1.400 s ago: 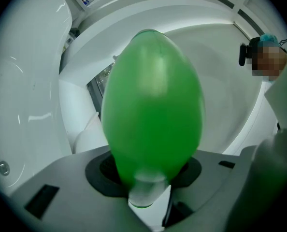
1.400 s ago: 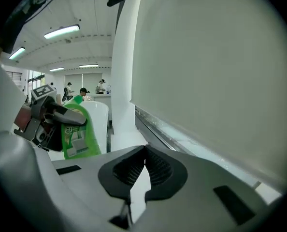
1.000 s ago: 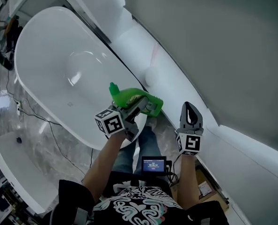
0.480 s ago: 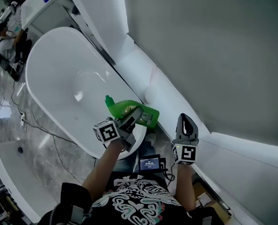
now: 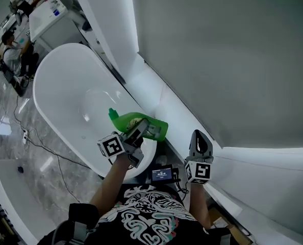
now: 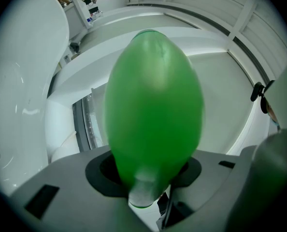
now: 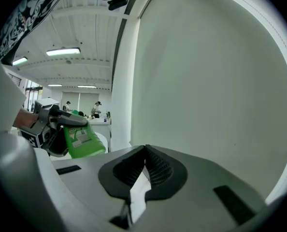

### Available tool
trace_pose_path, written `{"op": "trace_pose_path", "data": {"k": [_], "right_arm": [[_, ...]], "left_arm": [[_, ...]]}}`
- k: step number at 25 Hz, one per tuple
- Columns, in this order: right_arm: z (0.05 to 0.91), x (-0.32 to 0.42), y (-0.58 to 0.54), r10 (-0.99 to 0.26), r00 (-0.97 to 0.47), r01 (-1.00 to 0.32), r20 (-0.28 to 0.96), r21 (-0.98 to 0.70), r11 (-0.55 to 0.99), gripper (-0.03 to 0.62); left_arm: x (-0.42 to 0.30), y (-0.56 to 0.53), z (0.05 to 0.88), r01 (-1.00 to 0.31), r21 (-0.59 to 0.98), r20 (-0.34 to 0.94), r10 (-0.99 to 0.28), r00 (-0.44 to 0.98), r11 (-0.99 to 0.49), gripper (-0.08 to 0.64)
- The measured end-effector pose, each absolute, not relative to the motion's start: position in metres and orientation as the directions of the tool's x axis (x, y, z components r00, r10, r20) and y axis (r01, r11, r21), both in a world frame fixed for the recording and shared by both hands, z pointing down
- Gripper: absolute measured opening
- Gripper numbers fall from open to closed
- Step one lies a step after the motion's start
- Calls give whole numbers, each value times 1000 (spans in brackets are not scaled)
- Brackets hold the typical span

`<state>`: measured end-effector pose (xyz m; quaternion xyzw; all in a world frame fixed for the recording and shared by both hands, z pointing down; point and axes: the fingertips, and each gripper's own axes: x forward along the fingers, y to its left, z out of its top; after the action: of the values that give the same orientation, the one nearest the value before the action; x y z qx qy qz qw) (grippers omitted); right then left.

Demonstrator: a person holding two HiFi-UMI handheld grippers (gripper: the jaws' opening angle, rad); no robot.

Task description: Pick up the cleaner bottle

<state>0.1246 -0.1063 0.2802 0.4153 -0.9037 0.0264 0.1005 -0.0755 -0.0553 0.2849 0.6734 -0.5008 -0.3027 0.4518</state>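
The green cleaner bottle (image 5: 133,121) hangs in the air over the near end of the bathtub, lying roughly level with its cap to the left. My left gripper (image 5: 141,129) is shut on its body. In the left gripper view the bottle (image 6: 153,105) fills the middle, seen end-on between the two jaws of the left gripper (image 6: 148,175). My right gripper (image 5: 199,141) is to the right of the bottle, shut and holding nothing. In the right gripper view its pads meet at the tip of the right gripper (image 7: 144,153), and the bottle (image 7: 81,141) shows at the left.
A white freestanding bathtub (image 5: 59,80) lies below and to the left. A white ledge (image 5: 159,96) runs along the grey wall (image 5: 233,60). A small screen (image 5: 162,174) hangs at the person's waist. Cables (image 5: 39,142) trail on the marble floor. People sit at a counter (image 5: 11,52) far left.
Both grippers have risen, the left one carrying the green bottle. The tub and floor now sit farther below them and more of the room shows at upper left.
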Motion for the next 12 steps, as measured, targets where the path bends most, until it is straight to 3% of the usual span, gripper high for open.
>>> {"op": "trace_pose_path", "data": {"k": [12], "right_arm": [[227,134,-85,-766,-628,-772,135,11,635,28]], "left_arm": [[-64,-42,224,-364,920,-32,-952,304,-146,199]]}}
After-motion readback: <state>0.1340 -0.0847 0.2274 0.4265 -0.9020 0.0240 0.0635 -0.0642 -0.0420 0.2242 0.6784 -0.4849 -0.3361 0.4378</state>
